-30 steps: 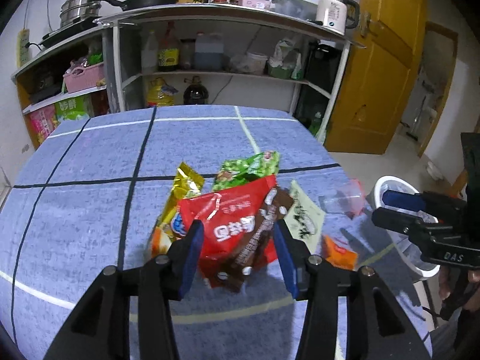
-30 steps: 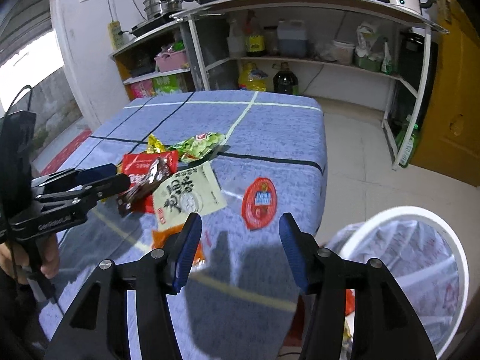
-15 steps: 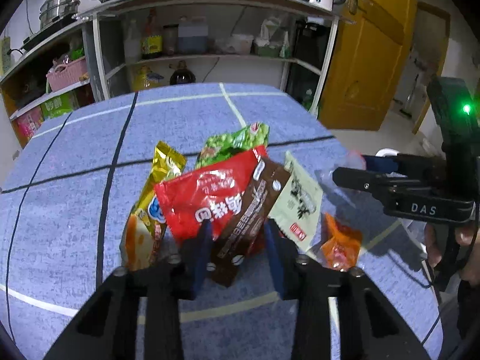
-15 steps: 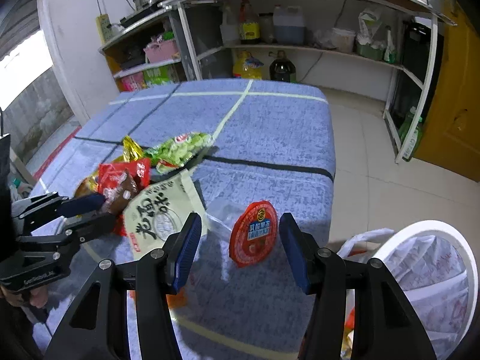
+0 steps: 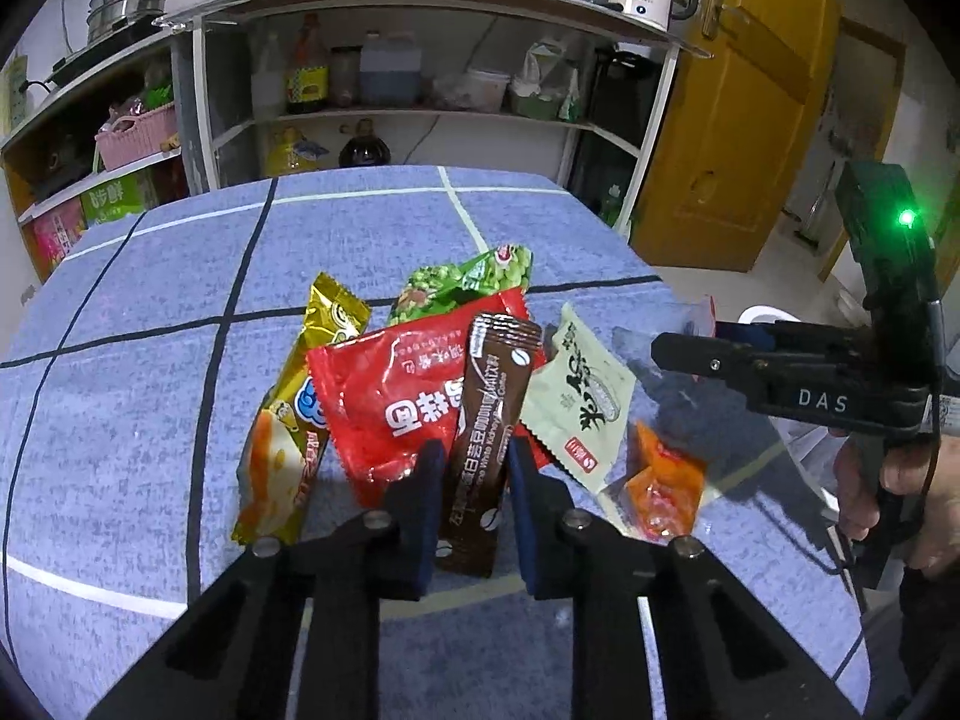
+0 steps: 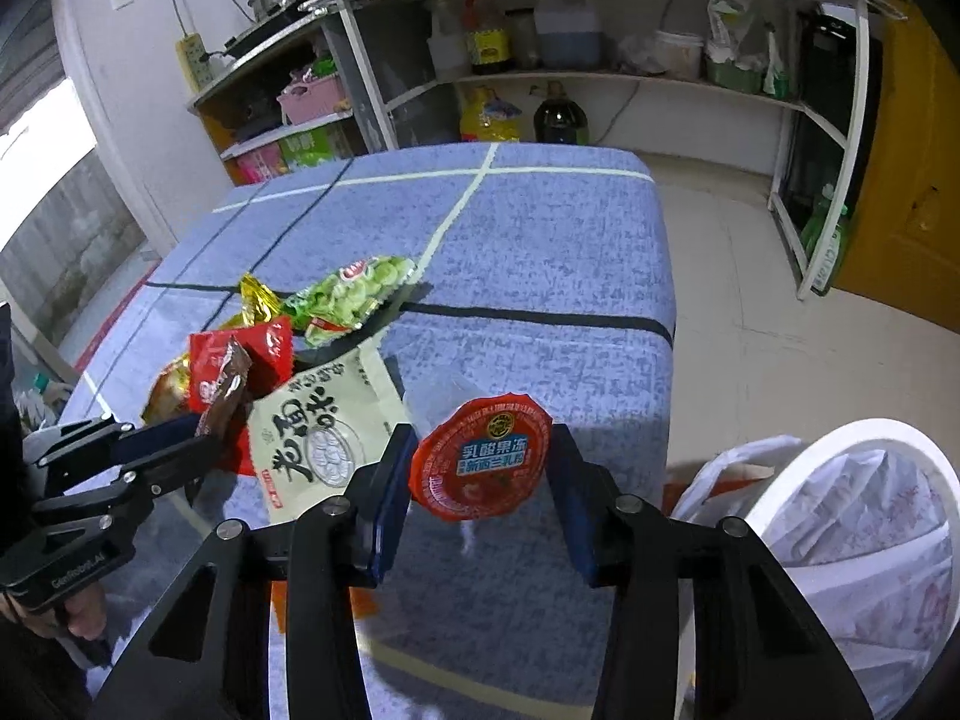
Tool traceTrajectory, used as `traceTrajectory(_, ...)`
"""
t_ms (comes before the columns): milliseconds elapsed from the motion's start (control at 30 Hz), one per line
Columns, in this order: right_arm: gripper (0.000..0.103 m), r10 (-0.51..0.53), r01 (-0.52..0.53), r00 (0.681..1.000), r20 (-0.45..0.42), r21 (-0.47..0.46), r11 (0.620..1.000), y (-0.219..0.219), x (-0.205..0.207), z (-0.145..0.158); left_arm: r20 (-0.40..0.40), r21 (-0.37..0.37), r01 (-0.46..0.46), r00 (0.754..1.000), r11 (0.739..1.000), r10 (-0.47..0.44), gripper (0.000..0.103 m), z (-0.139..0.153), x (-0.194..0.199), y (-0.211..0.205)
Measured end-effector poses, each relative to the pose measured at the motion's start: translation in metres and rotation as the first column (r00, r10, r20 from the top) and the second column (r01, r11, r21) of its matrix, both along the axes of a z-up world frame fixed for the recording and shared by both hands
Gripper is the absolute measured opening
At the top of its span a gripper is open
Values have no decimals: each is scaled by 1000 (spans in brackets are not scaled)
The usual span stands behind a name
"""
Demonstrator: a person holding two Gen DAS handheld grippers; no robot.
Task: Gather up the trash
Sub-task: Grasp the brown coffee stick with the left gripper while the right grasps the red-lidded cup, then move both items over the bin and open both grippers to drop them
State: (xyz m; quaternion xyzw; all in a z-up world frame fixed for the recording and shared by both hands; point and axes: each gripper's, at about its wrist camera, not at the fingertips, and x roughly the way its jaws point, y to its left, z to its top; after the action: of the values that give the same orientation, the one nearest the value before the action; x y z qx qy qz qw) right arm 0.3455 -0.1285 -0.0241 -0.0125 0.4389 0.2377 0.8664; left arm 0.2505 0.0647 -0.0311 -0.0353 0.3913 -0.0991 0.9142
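Observation:
My left gripper [image 5: 474, 480] is shut on a brown coffee sachet [image 5: 489, 420] that lies over a red snack bag [image 5: 390, 402] in a pile of wrappers. A gold wrapper [image 5: 288, 420], a green pea bag [image 5: 462, 282], a pale noodle packet [image 5: 576, 402] and an orange wrapper [image 5: 660, 486] lie around it on the blue tablecloth [image 5: 150, 360]. My right gripper [image 6: 480, 468] is shut on a clear jelly cup with a red lid [image 6: 480, 462], near the table's right edge. The left gripper also shows in the right wrist view [image 6: 198, 438].
A white bin with a plastic liner [image 6: 870, 528] stands on the floor right of the table. Metal shelves [image 5: 420, 114] with bottles and pots stand behind the table. A yellow door [image 5: 750, 120] is at the far right.
My left gripper closed on the brown sachet. My right gripper moved to the jelly cup and closed on it, tipping it up off the cloth.

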Motion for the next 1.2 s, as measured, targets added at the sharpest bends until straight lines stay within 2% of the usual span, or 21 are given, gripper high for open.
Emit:
traceTrajectory(300,45,6,-7,999,52,14,1000,-5,-28,22,48,-55,9,999,998,-6,19,19,-12,2)
traceTrajectory(533,45,-49,47,994,98,22,999,-35,-58,39,84,-89,36,996,995,-29,19,32,-19,-15)
traceTrajectory(800,45,-129,128,982,140,16,992,-88,-93,51,93,-119,103,991,988,-92,19,38,-23,-64)
traceTrajectory(1200,45,-314,313,944,105,29,949,-191,-120,32,73,-139,220,975,966,-211,19,33,-20,-160)
